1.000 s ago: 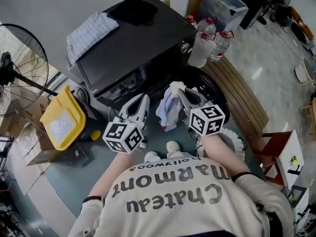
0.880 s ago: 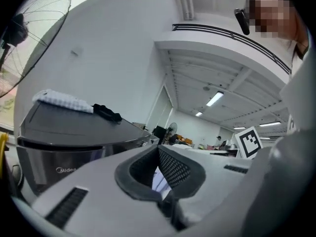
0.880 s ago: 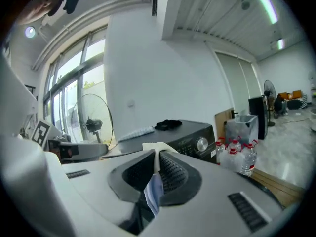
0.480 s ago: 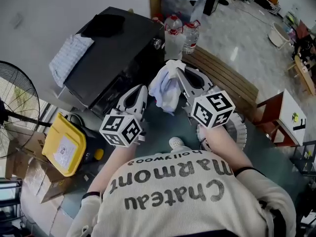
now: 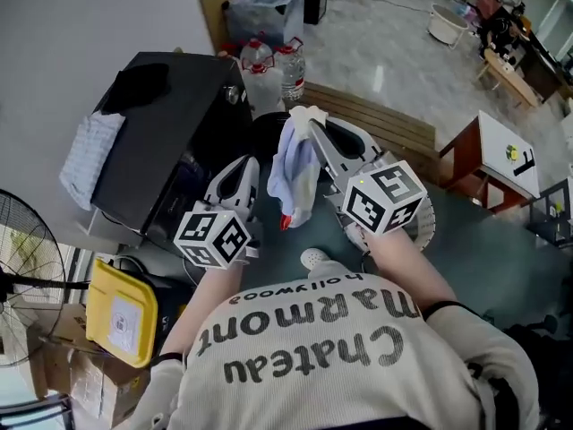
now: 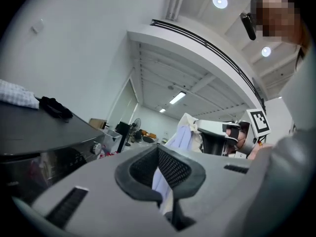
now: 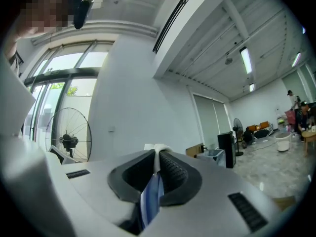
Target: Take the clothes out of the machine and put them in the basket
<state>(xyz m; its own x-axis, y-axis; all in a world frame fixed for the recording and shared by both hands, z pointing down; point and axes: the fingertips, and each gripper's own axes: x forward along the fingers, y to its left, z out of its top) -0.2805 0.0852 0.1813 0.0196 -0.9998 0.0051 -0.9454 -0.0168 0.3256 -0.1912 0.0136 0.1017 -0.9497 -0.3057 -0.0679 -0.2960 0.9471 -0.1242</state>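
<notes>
My right gripper is shut on the top edge of a pale blue and white cloth, which hangs free below it in the head view. In the right gripper view the cloth is pinched between the pads. The left gripper is level just left of the cloth and apart from it; its pads meet at the tips with nothing in them. From it the cloth shows ahead. The black machine stands at left, its dark round opening behind the cloth. A white basket peeks out under my right hand.
A checked cloth and a black garment lie on the machine's top. Water bottles and a clear bin stand beyond it, a slatted wooden bench to the right. A yellow canister sits at lower left.
Both grippers have risen away from the machine's opening, the right one more, lifting the cloth so it hangs longer. The head view has swung, so the machine now sits further left.
</notes>
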